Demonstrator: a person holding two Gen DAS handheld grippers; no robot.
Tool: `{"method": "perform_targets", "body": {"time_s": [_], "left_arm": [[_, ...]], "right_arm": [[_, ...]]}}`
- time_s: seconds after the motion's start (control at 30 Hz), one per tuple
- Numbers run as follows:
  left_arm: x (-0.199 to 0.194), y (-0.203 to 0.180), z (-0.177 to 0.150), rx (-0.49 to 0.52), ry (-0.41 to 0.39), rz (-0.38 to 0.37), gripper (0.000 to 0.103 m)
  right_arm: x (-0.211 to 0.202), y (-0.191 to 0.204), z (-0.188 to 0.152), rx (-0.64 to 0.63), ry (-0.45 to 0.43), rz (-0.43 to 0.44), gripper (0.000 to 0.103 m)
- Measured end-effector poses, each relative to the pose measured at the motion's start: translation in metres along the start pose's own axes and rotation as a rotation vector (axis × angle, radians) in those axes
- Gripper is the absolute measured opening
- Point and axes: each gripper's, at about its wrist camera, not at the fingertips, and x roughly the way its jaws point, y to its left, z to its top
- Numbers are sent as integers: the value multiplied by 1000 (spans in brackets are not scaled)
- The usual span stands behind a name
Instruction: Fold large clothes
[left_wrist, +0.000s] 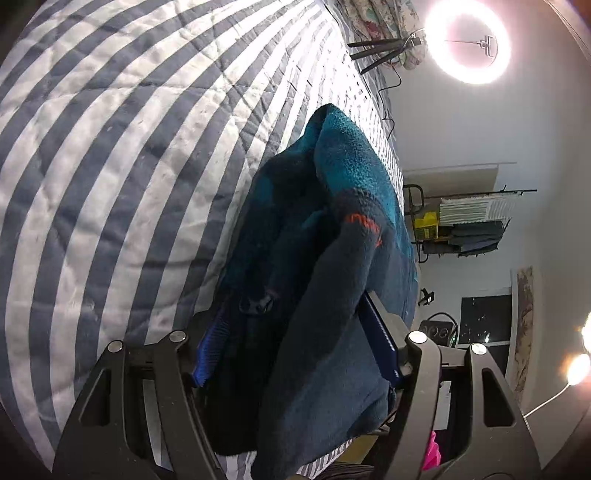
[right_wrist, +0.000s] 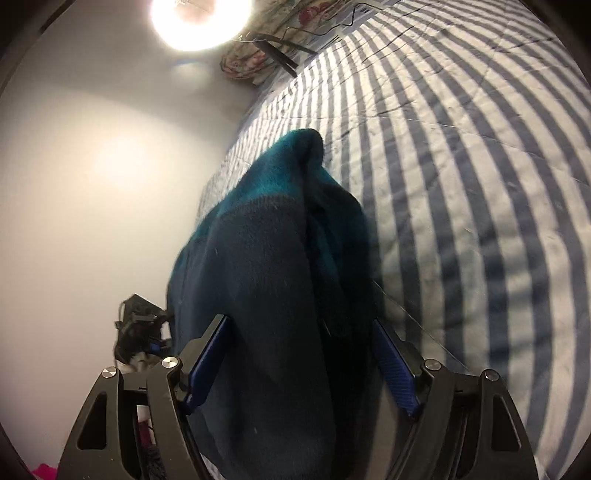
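Note:
A teal and navy fleece garment (left_wrist: 332, 206) with a small orange mark hangs bunched between the blue pads of my left gripper (left_wrist: 295, 332), which is shut on it above the striped bed. In the right wrist view the same fleece garment (right_wrist: 266, 258) fills the space between the blue pads of my right gripper (right_wrist: 299, 343), which is shut on it. The fleece drapes over both sets of fingers and hides the fingertips. Its far end reaches toward the bedspread.
A blue and white striped quilted bedspread (left_wrist: 110, 166) covers the bed (right_wrist: 461, 184). A bright ring light (left_wrist: 467, 40) on a tripod stands at the bed's far end by floral pillows (right_wrist: 258, 59). A rack of folded cloth (left_wrist: 469, 221) stands by the wall.

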Motion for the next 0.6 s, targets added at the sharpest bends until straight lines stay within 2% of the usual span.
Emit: {"method": "perform_targets", "body": {"time_s": [0.17, 0.23, 0.33, 0.4, 0.47, 0.53, 0.57, 0.6], "left_arm": [[16, -14, 14, 29, -10, 23, 69], [23, -20, 20, 51, -16, 42, 69], [29, -29, 22, 86, -26, 78, 55], [29, -38, 21, 123, -38, 92, 41], [31, -49, 20, 171, -50, 128, 39], [34, -55, 20, 204, -64, 156, 40], [35, -57, 20, 203, -70, 167, 45], [36, -56, 22, 186, -76, 185, 58]], "right_arm": [[22, 11, 13, -12, 21, 9, 70], [24, 14, 15, -12, 23, 11, 62], [24, 23, 12, -36, 17, -11, 50], [20, 31, 9, -69, 14, -37, 46], [22, 37, 10, -94, 10, -61, 46], [24, 37, 11, -89, 6, -69, 52], [25, 36, 12, -78, 7, -72, 54], [28, 35, 14, -67, 9, -71, 61]]}}
